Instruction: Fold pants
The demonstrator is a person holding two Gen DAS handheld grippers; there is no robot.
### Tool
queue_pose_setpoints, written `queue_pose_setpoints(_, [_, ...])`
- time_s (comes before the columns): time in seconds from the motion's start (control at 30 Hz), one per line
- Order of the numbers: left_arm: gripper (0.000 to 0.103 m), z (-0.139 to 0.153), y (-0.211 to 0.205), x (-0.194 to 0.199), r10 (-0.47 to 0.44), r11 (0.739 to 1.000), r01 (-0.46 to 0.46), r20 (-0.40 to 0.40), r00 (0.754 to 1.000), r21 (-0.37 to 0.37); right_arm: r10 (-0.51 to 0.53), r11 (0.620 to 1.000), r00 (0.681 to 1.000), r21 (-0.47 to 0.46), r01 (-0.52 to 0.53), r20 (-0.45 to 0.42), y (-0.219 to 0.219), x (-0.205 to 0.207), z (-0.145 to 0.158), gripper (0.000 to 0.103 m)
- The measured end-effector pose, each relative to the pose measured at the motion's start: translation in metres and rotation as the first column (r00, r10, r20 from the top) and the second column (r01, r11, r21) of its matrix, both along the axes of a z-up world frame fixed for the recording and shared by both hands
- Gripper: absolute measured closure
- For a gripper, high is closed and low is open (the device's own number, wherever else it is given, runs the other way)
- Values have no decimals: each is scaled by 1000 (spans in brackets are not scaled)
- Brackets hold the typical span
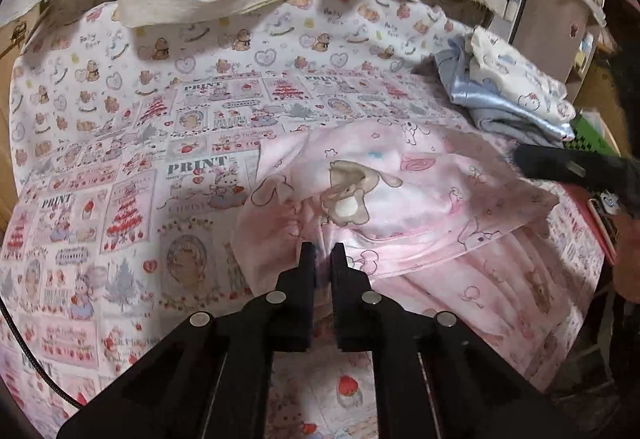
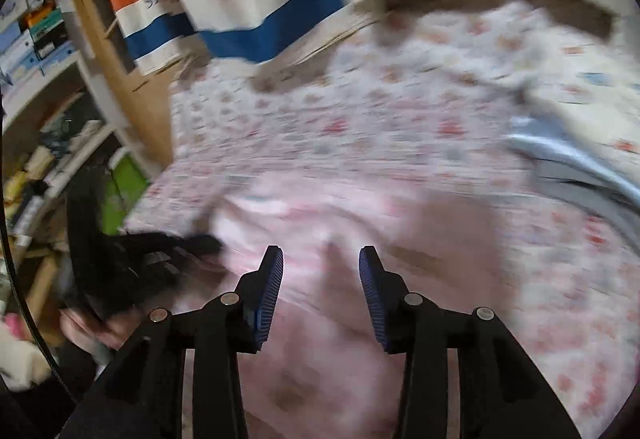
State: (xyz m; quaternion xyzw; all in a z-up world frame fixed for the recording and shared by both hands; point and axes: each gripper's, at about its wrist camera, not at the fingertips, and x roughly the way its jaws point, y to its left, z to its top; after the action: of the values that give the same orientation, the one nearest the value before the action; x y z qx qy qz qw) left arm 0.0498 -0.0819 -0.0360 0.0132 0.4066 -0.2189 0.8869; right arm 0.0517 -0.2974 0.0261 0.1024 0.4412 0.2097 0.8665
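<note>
2 tools: left tool [image 1: 322, 253] pinches the soft, limp pink pants [image 1: 400, 195] at a gathered edge; right tool [image 2: 321, 263] gapes empty.

Printed bedsheet [image 1: 132, 167] carries the pink pants [image 1: 400, 199] and, seemingly folded, pale clothes [image 1: 516, 95].

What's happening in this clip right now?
A person with a gripper in each hand is folding pink pants on a bed with a printed sheet. The left gripper is pinched on the pants' near edge; the right gripper hangs open above them. Folded clothes sit behind.
</note>
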Motion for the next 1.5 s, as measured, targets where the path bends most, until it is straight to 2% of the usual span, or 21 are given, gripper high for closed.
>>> queue_pose_setpoints(0.07, [96, 4, 5, -9, 9, 1000, -8, 26, 1000, -20, 56, 996, 993, 77, -47, -106, 24, 32, -8, 62])
queue_pose_setpoints(0.17, [96, 8, 11, -15, 20, 999, -18, 39, 999, -46, 16, 996, 980, 91, 2, -196, 49, 71, -22, 62])
queue_pose_setpoints(0.3, [96, 3, 18, -18, 34, 997, -33, 11, 999, -64, -71, 997, 976, 18, 77, -205, 67, 101, -29, 61])
queue_pose_setpoints(0.33, [96, 1, 19, -18, 33, 997, -33, 2, 999, -69, -62, 998, 976, -4, 63, -206, 72, 105, -31, 60])
queue_pose_setpoints(0.4, [96, -2, 21, -20, 28, 997, -30, -16, 999, -71, -30, 999, 978, -44, 21, -205, 78, 110, -34, 53])
queue_pose_setpoints(0.53, [96, -6, 25, -22, 23, 995, -28, -48, 999, -95, 7, 987, 986, -156, -34, -166, 91, 109, -38, 50])
queue_pose_setpoints(0.57, [97, -6, 25, -22, 24, 995, -29, -50, 998, -94, 1, 984, 986, -173, -30, -165, 92, 110, -40, 58])
queue_pose_setpoints(0.6, [96, -6, 25, -22, 27, 995, -31, -52, 998, -95, -5, 980, 986, -197, -29, -170, 94, 111, -44, 73])
queue_pose_setpoints(0.63, [97, -6, 26, -22, 29, 995, -34, -58, 998, -98, -6, 976, 984, -217, -32, -176, 95, 113, -48, 82])
queue_pose_setpoints(0.67, [97, -6, 27, -21, 30, 994, -37, -65, 997, -103, -2, 976, 984, -216, -37, -181, 95, 114, -52, 96])
queue_pose_setpoints(0.7, [97, -6, 27, -21, 31, 993, -39, -70, 997, -108, 1, 977, 983, -208, -39, -182, 94, 115, -53, 100])
queue_pose_setpoints(0.83, [97, -7, 27, -22, 34, 993, -42, -75, 997, -106, -11, 988, 995, -155, -5, -101, 86, 117, -46, 102])
queue_pose_setpoints(1.0, [96, -5, 25, -27, 22, 995, -28, -66, 998, -92, -39, 998, 997, -46, 36, -72, 71, 124, -34, 102])
queue_pose_setpoints(1.07, [95, -3, 25, -29, 20, 997, -25, -57, 998, -79, -21, 999, 999, -25, 21, -25, 66, 116, -27, 101])
queue_pose_setpoints(1.13, [95, 3, 28, -30, 20, 997, -23, -42, 999, -74, -18, 999, 1000, -38, 18, 11, 58, 104, -20, 96])
queue_pose_setpoints(1.17, [93, 6, 31, -31, 15, 997, -18, -33, 999, -76, -15, 999, 1000, -33, 15, 24, 51, 97, -16, 81])
queue_pose_setpoints(1.2, [89, 10, 33, -31, 11, 997, -13, -28, 1000, -76, -19, 1000, 999, -24, 20, 36, 44, 90, -13, 60])
queue_pose_setpoints(1.23, [87, 15, 37, -32, 9, 997, -11, -25, 1000, -83, -37, 999, 998, -10, 38, 56, 32, 80, -8, 52])
queue_pose_setpoints(1.33, [84, 30, 44, -28, 26, 996, -26, 0, 1000, -88, -76, 997, 995, 13, 75, 63, -7, 56, 3, 50])
queue_pose_setpoints(1.5, [76, 49, 34, 4, 60, 998, -59, 56, 997, -32, -234, 972, 970, 44, 232, 58, -84, 27, 15, 50])
